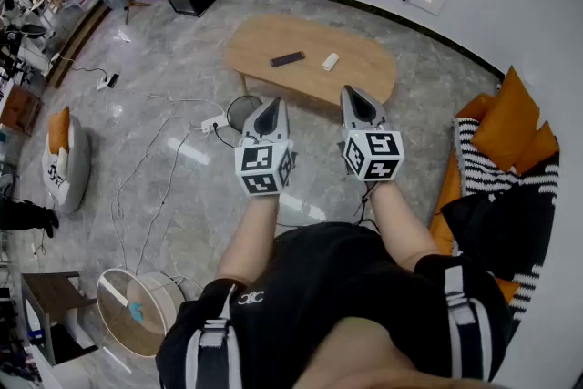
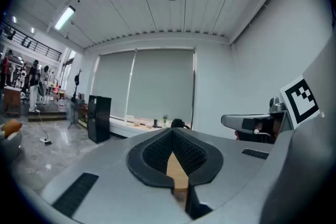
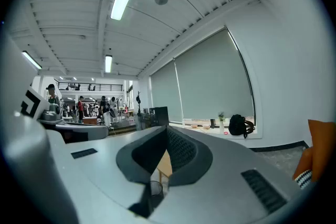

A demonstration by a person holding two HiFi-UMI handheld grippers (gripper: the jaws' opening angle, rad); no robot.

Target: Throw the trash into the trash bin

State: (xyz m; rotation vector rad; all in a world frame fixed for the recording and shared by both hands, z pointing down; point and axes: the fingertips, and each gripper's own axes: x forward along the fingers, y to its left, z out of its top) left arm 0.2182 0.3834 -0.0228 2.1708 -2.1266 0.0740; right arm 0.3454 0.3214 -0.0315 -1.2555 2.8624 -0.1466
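Claws: I've got left claw (image 1: 271, 107) and right claw (image 1: 354, 96) both pinched closed, empty.
Trash: small white item (image 1: 330, 61) on the counter (image 1: 264, 41), ahead of my right claw.
Bin: wire trash bin (image 1: 239, 112) on the floor beside my left claw tip.
Room: cables (image 1: 155, 161) left, sofa (image 1: 496, 159) right.

Left gripper (image 1: 271, 103), right gripper (image 1: 351, 92), level, seemingly closed

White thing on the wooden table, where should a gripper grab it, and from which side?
Probably across the middle of the white thing, pinching its two long sides and coming down from above. It lies flat on the table and is longer than it is wide. The black remote lies well apart from it, so nothing should block the jaws.
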